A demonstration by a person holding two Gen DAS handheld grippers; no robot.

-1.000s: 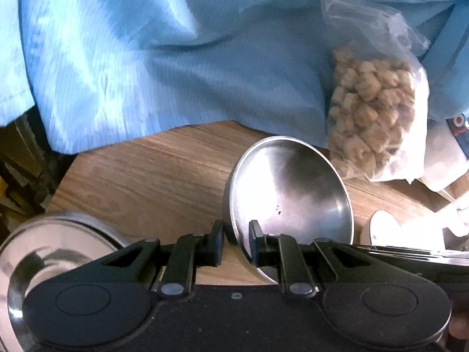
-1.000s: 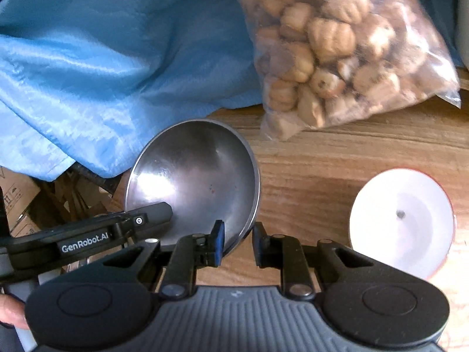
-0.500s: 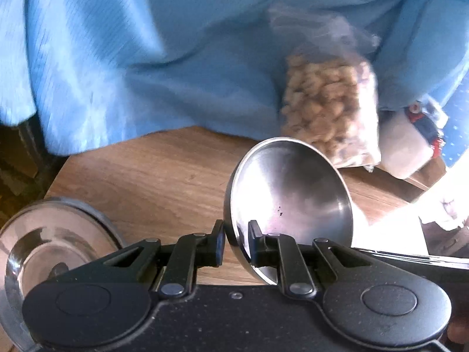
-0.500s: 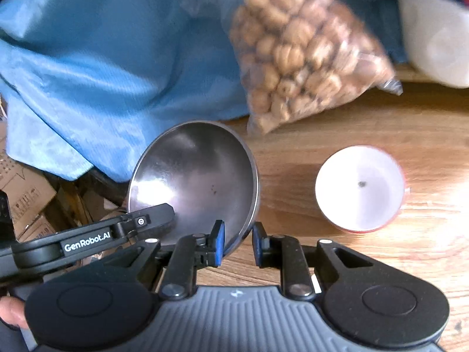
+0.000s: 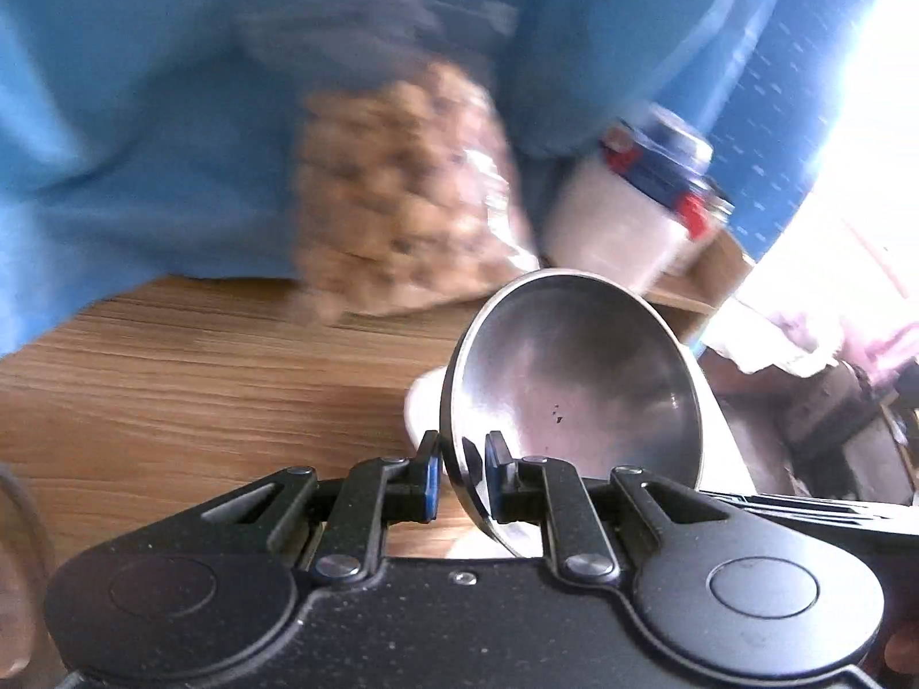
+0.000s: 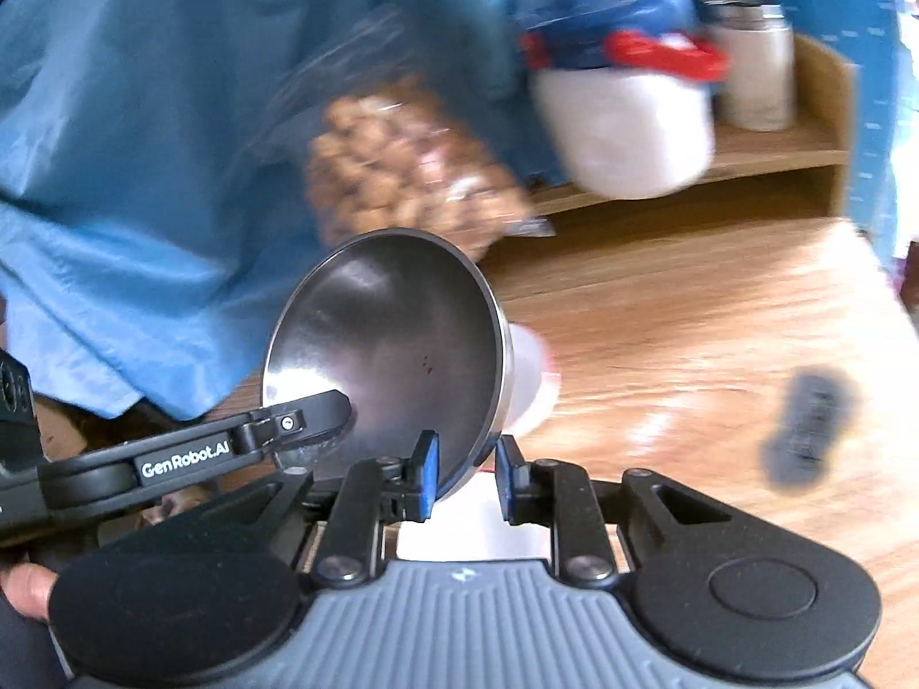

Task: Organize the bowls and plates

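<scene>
Both our grippers have swung the steel bowl (image 5: 574, 396) toward three o'clock since a second ago, off the bare wood and over a white cup (image 6: 531, 379). Open tabletop (image 6: 689, 333) stretches toward three o'clock, edged by a low shelf (image 6: 764, 155) at one o'clock. Our left gripper (image 5: 462, 473) clamps the bowl's near rim; our right gripper (image 6: 465, 473) clamps the opposite rim. We carry the bowl tilted, above the table, just ahead of the jaws.

Bare table (image 6: 718, 333) lies open rightward; the snack bag (image 6: 402, 172), white jar (image 6: 626, 126) and blue cloth (image 6: 143, 143) block the back.
</scene>
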